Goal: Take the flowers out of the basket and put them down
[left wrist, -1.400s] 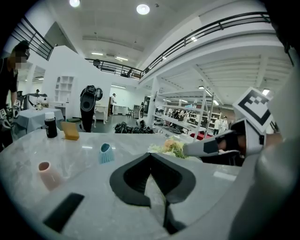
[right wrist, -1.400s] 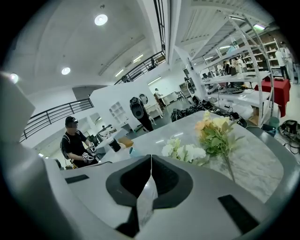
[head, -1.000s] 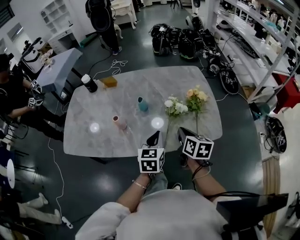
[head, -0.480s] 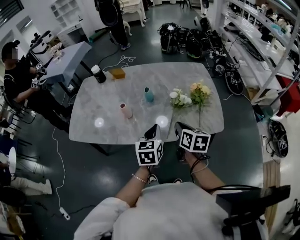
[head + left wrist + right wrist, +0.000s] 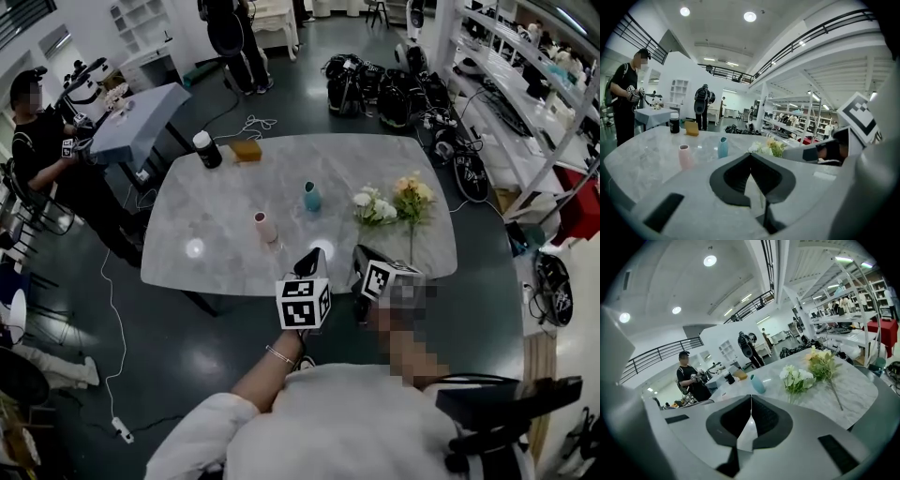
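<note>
Both shut (empty), left gripper, right gripper, leafy flowers on marbled tabletop

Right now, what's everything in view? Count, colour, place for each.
table: 1, grey marble, centre
white flower bunch: 1, white with green leaves, lying on the table's right part
yellow flower bunch: 1, yellow-orange, lying just right of the white one
teal vase: 1, teal, upright, mid-table
pink vase: 1, pink, upright, left of the teal vase and nearer
bottle: 1, black with white cap, far left corner
box: 1, orange-brown, beside the bottle
side table: 1, blue-grey, far left
bystanders: 2, dark clothes, left and far side
bags: several, black, floor beyond the table
left tongs: shut, empty, near edge
right tongs: shut, empty, near edge
</note>
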A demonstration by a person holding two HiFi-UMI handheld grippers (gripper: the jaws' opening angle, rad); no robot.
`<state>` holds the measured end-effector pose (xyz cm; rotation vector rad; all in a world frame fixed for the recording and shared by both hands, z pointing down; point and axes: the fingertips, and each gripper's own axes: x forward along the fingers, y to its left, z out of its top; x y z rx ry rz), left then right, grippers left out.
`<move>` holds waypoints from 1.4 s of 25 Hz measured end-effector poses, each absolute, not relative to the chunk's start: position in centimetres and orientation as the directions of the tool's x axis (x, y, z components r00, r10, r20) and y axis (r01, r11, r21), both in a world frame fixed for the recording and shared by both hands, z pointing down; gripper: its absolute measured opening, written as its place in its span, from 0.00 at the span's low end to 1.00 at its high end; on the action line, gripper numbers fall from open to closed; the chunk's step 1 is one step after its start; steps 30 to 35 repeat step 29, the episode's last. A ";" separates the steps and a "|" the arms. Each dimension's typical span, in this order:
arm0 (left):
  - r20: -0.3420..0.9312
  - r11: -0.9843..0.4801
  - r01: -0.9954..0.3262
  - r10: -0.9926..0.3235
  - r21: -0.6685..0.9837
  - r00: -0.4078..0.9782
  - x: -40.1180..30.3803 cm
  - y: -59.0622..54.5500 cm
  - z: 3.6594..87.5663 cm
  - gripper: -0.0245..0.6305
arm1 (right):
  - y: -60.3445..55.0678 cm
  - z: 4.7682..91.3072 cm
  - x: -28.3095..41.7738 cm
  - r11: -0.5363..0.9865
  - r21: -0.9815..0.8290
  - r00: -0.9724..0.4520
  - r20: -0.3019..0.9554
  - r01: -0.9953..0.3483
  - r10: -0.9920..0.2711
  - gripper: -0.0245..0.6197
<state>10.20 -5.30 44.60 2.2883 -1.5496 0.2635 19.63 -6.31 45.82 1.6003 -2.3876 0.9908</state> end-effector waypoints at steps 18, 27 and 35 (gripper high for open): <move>0.341 -0.341 -0.919 -0.856 0.195 0.390 7.8 -6.0 44.4 0.05 | -6.7 45.9 17.7 0.225 -0.437 -0.422 0.431 -0.871 -0.798 0.05; 0.342 -0.326 -0.922 -0.859 0.207 0.381 8.1 -5.7 44.5 0.05 | -6.4 45.9 17.9 0.229 -0.433 -0.425 0.435 -0.872 -0.794 0.05; 0.342 -0.324 -0.923 -0.860 0.209 0.379 8.1 -5.6 44.6 0.05 | -6.3 46.0 17.9 0.230 -0.434 -0.426 0.436 -0.871 -0.793 0.05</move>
